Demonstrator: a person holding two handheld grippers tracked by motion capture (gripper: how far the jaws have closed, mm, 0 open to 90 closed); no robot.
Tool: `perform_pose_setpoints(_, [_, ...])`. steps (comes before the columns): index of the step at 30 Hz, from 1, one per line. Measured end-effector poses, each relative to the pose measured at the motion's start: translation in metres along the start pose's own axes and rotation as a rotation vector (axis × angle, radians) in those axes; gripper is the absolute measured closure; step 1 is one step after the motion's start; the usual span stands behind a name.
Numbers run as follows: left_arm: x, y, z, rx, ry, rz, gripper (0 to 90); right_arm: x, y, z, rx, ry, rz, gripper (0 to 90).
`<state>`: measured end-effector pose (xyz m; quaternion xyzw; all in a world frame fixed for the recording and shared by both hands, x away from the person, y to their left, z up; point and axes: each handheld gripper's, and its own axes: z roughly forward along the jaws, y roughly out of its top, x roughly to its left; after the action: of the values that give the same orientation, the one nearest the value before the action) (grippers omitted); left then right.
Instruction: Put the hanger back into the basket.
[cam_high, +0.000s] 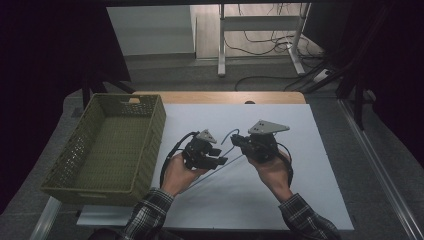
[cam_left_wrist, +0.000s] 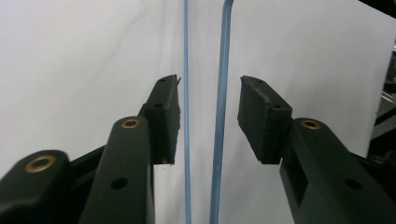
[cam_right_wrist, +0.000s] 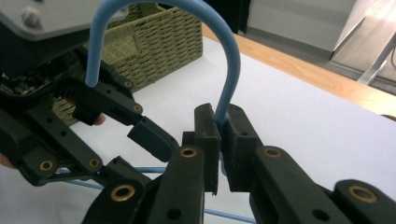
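A thin blue cable (cam_high: 227, 135) runs between my two grippers above a white sheet (cam_high: 305, 170). In the right gripper view the right gripper (cam_right_wrist: 219, 128) is shut on the cable (cam_right_wrist: 229, 65). From the pads the cable arches up and over toward the left gripper (cam_right_wrist: 134, 156). In the left gripper view two strands of the cable (cam_left_wrist: 219, 116) pass lengthwise between the pads (cam_left_wrist: 256, 116), and the jaws stand apart without pressing on them. In the high view the left gripper (cam_high: 222, 161) and the right gripper (cam_high: 235, 140) point at each other, close together at mid-sheet.
A green woven basket (cam_high: 150, 145) with nothing in it stands at the left edge of the sheet, and its wall (cam_right_wrist: 154, 46) is seen behind the left gripper. The wooden table edge (cam_high: 220, 97) lies beyond the sheet. Desk legs and floor cables are farther back.
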<state>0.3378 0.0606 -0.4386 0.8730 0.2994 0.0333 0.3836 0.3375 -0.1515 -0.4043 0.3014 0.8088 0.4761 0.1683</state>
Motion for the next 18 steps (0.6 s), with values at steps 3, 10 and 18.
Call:
perform_pose_setpoints(3, [0.0007, 0.0044, -0.0026, 0.012, -0.048, -0.008, 66.2, 0.0035, 0.0009, 0.0012, 0.020, 0.010, -0.011, 84.5])
perform_pose_setpoints(10, [0.0003, 0.0069, -0.0007, 0.113, -0.083, 0.002, 85.6, 0.0083, 0.0016, 0.0023, 0.040, 0.034, -0.025, 84.5])
perform_pose_setpoints(18, [-0.0033, 0.0078, -0.0054, 0.089, -0.058, 0.008, 87.5, 0.0072, 0.0036, -0.0002, 0.023, 0.040, -0.022, 79.5])
